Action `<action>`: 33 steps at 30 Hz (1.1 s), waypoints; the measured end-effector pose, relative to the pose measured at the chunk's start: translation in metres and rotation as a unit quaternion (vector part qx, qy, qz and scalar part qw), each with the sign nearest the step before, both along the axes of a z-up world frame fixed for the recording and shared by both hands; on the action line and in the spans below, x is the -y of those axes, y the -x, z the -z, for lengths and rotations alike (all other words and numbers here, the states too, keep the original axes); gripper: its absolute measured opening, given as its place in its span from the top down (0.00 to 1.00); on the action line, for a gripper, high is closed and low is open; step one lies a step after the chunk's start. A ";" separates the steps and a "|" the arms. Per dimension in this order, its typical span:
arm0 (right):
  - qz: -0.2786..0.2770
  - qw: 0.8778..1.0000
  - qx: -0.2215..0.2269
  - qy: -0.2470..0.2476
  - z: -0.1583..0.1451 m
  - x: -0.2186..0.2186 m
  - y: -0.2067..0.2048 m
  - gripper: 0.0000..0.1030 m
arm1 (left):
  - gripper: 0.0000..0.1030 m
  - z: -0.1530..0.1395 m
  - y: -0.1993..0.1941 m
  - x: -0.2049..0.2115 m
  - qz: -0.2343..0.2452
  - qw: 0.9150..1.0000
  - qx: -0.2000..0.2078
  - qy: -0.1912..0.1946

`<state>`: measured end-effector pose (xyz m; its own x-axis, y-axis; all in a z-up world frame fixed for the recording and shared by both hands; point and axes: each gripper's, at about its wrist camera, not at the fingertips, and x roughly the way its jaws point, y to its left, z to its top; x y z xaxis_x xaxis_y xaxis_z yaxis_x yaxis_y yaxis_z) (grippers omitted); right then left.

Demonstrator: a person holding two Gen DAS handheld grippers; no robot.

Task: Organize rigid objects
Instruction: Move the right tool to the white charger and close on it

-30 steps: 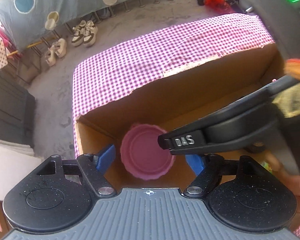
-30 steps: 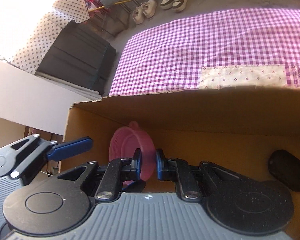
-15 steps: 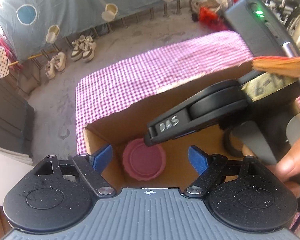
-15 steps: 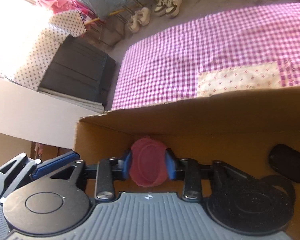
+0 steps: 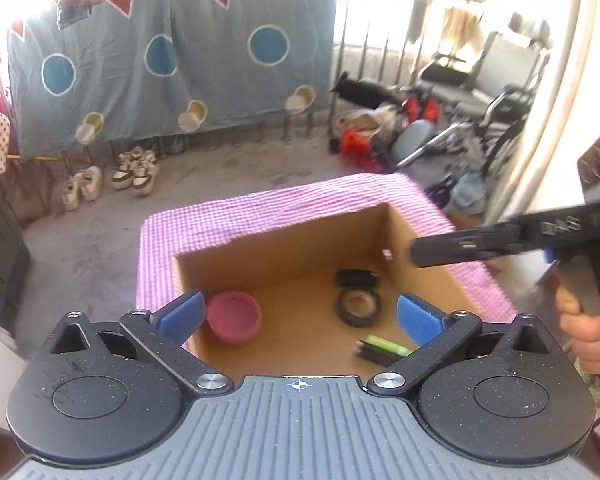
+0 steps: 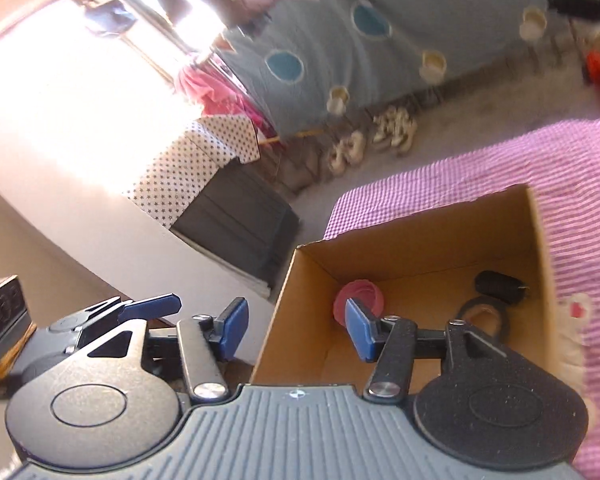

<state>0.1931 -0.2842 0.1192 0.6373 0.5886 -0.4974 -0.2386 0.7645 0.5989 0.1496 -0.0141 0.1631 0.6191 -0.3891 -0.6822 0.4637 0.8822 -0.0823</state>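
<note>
A cardboard box (image 5: 284,256) stands on a table with a pink checked cloth (image 5: 260,212). Inside lie a pink bowl (image 5: 232,318) in the near-left corner, a black tape roll (image 5: 358,306), a small black object (image 5: 356,278) and green-and-black sticks (image 5: 384,348). My left gripper (image 5: 300,314) hovers above the box's near edge, its jaws opening wide around nothing. My right gripper (image 6: 296,328) hangs over the box's left wall (image 6: 284,320), jaws also opening and holding nothing. The bowl (image 6: 360,300) and tape (image 6: 482,320) lie below it. A hand (image 5: 588,332) holds the right gripper (image 5: 500,240).
White shoes (image 5: 112,176) stand on the grey floor beyond the table. A blue patterned sheet (image 5: 172,64) hangs behind them. A dark cabinet (image 6: 236,224) sits to the left of the table. A wheelchair and clutter (image 5: 440,120) fill the far right.
Both grippers rose and pulled back out of the box. The right gripper let go of the pink bowl, which now rests in the box corner. Both sets of jaws widened.
</note>
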 end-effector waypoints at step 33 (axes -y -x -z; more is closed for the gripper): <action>0.132 0.967 0.094 0.197 0.087 0.004 0.155 0.00 | 0.00 0.142 0.114 0.075 0.067 0.992 0.098 -0.050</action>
<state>0.0383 -0.2881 0.0319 0.8407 0.1813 -0.5103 -0.0796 0.9734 0.2147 0.0355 -0.0889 0.0213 0.6904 -0.4132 -0.5939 0.5759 0.8107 0.1054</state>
